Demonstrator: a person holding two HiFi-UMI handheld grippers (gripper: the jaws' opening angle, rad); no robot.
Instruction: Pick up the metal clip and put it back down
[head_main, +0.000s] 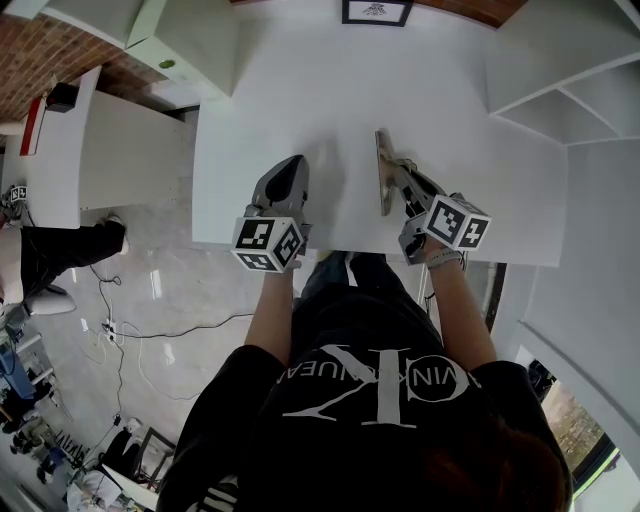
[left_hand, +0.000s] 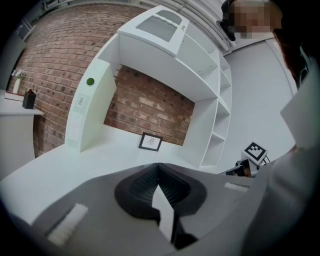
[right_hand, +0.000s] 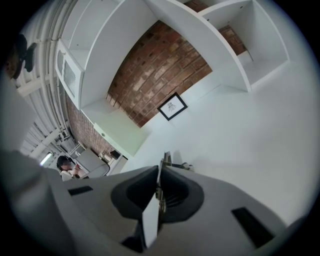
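Right tongs clenched on the clip at centre-right of frame, long axis running up-down, seemingly held just off the desk, so set-down lies straight below; left tongs clenched empty, apart to its left.

The long, narrow grey metal clip is pinched between the two jaws of the right gripper, over the middle of the white table. It stands on its thin edge, and its length runs away from the person. In the right gripper view the grey metal clip shows as a thin shiny strip, and its front end comes out a little past the jaw tips.
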